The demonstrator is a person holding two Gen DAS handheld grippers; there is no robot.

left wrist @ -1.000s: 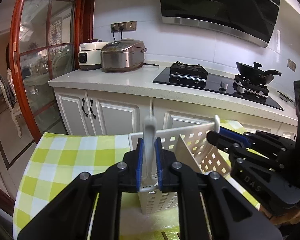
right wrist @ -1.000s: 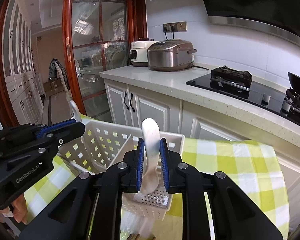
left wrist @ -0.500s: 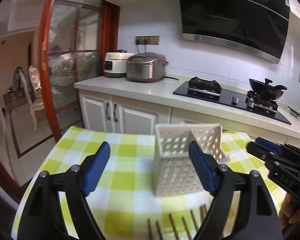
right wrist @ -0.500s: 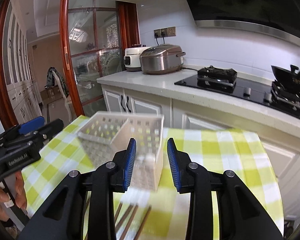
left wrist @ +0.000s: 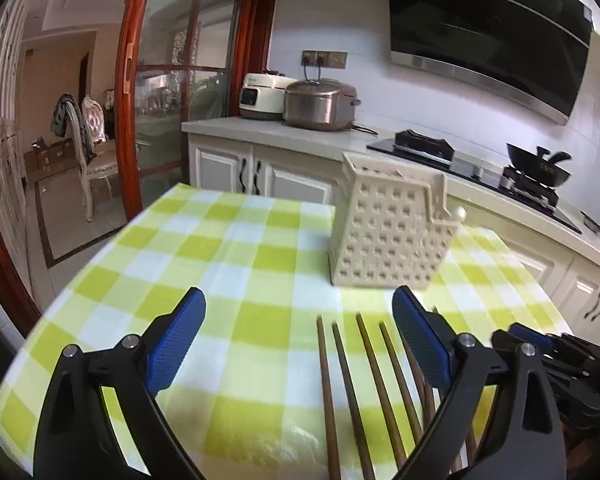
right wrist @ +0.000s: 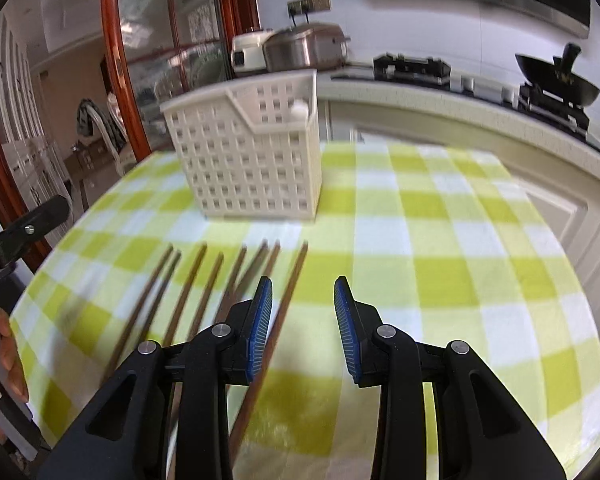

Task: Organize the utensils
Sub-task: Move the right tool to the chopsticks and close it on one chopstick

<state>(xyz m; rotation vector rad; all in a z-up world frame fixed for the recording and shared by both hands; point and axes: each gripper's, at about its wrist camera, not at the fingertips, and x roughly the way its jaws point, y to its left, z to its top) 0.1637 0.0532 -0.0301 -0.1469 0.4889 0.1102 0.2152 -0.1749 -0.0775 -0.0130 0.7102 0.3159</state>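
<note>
While both tongs hang over the checked bench point(left wrist: 236, 264), neither grips anything; left tongs point(left wrist: 299, 334) are spread wide, jaws just been opening further, blue pads point(left wrist: 176, 336) with only cloth and chopstick tips between them, no contact; right tongs point(right wrist: 303, 326) are part open, jaws parted a moderate gap within the last second, bare cloth in that gap; one chopstick passes just under the left-hand pad point(right wrist: 260, 320) of the right tongs, cannot tell if it touches.

Chopsticks point(right wrist: 204, 292): brown wooden sticks lying flat on the cloth, fanned roughly parallel, tips toward the basket; in the right wrist view they run from 7 o'clock up toward 12, left of and under my right tongs; in the left wrist view they sit at 5 o'clock, most of them between my left pads, some passing under the right-hand one.

Utensil basket point(left wrist: 388, 236): cream perforated plastic, upright on the bench, beyond the chopstick tips at about 1 o'clock in the left view, 11 o'clock in the right view point(right wrist: 248, 152); a slanted divider inside; a white rounded handle end point(right wrist: 300, 110) pokes up at its right-hand corner; what it belongs to is hidden.

Right tongs also show at 4 o'clock in the left view point(left wrist: 540, 344); edges motion-blurred in both views.
</note>
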